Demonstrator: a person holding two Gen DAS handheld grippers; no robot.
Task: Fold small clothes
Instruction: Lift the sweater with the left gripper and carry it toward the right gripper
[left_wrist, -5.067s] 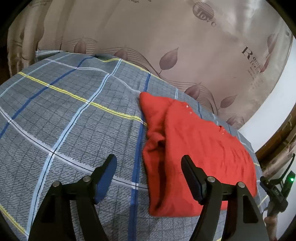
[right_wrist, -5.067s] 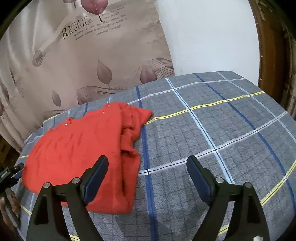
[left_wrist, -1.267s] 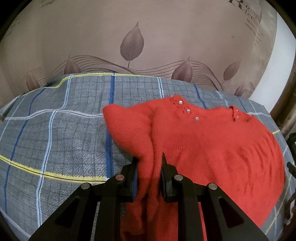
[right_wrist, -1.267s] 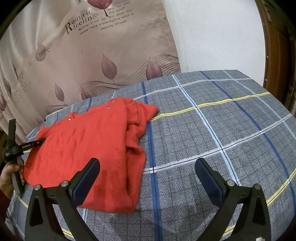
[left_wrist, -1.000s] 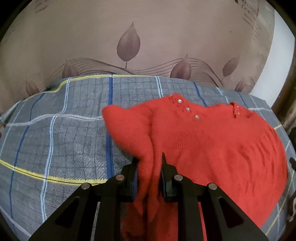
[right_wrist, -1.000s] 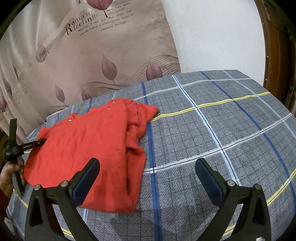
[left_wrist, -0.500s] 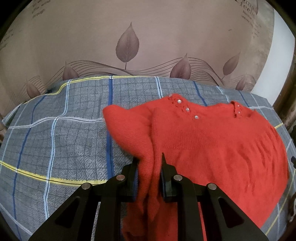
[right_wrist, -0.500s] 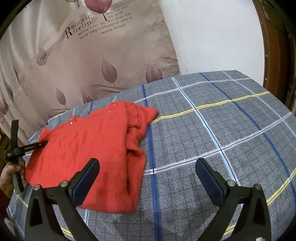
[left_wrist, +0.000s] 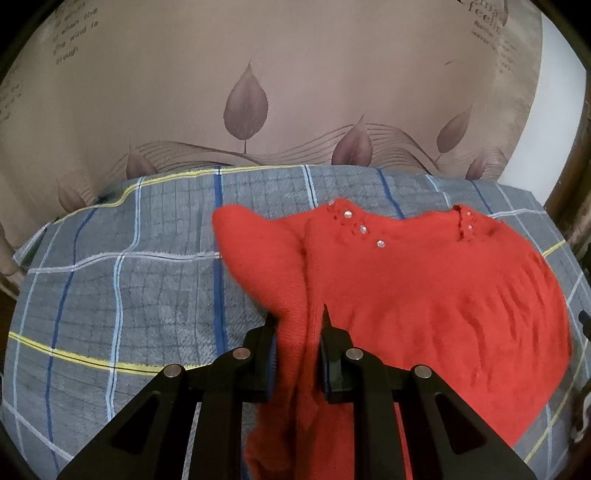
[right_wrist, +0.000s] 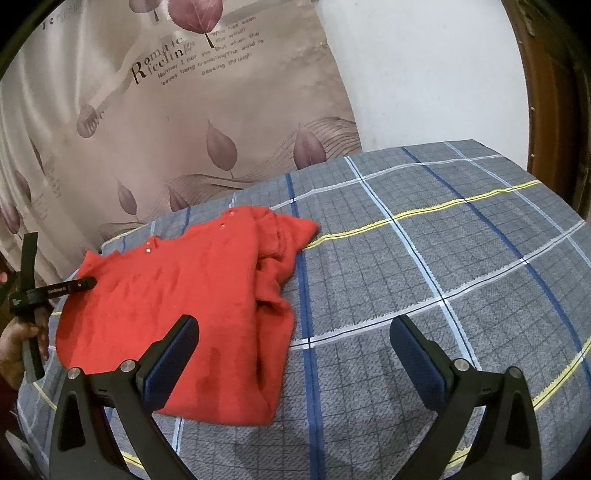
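A small red knitted sweater with shiny studs at the neck lies on a grey plaid bedspread. My left gripper is shut on a fold of the sweater's left sleeve edge, and cloth hangs between the jaws. In the right wrist view the sweater lies at the left, with a bunched sleeve along its right side. My right gripper is open and empty above the bedspread, its left finger over the sweater's near hem.
A brown curtain with leaf prints hangs behind the bed. A white wall and a wooden frame stand at the right. A hand holding another black tool shows at the sweater's left edge.
Since five seconds ago my left gripper has moved in and shut on the sleeve fold. In the last second it holds the fold with only slight shifts. My right gripper stays open.
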